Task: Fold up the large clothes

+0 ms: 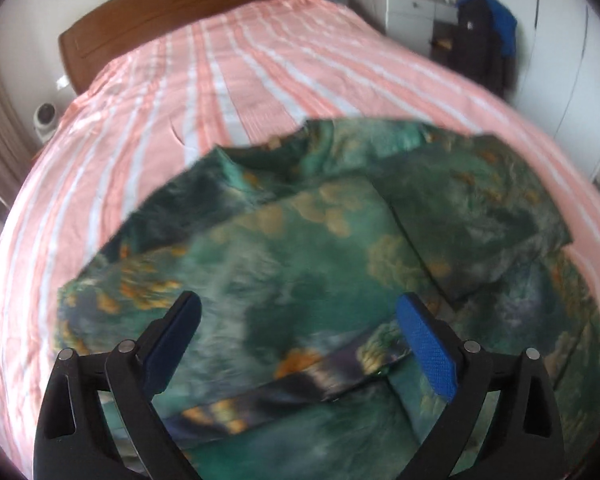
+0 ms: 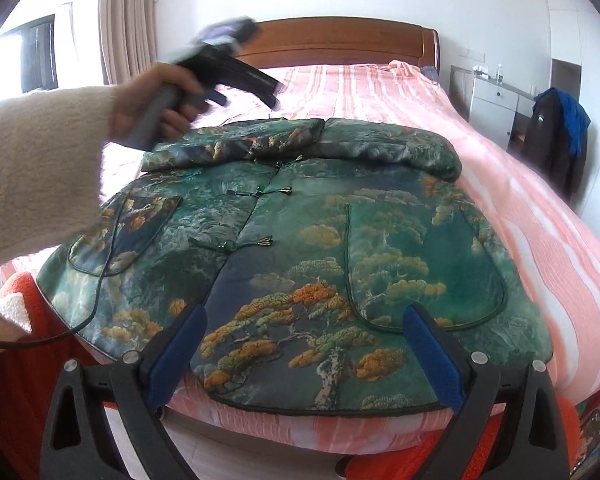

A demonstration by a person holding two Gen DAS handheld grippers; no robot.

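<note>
The bed [image 2: 520, 208], covered in a pink and white striped sheet, fills most of both views; its wooden headboard [image 2: 340, 40] stands against the far wall, and its near edge is cut off by the frame. The green landscape-print jacket [image 2: 300, 248] lies flat on the near part of the bed, front up, with knot buttons down the centre and both sleeves folded across its upper part. In the left wrist view the same jacket [image 1: 300, 264] is badly blurred and its lower hem is hidden behind the gripper body. A dark and blue garment [image 2: 560, 128] hangs at the far right, its support hard to make out. The left gripper [image 1: 298, 320] hovers over the jacket, fingers spread wide and gripping nothing; seen from the right camera it is motion-blurred in the person's hand [image 2: 160, 100]. The right gripper [image 2: 306, 334] sits above the jacket's near hem, fingers likewise wide apart and empty.
</note>
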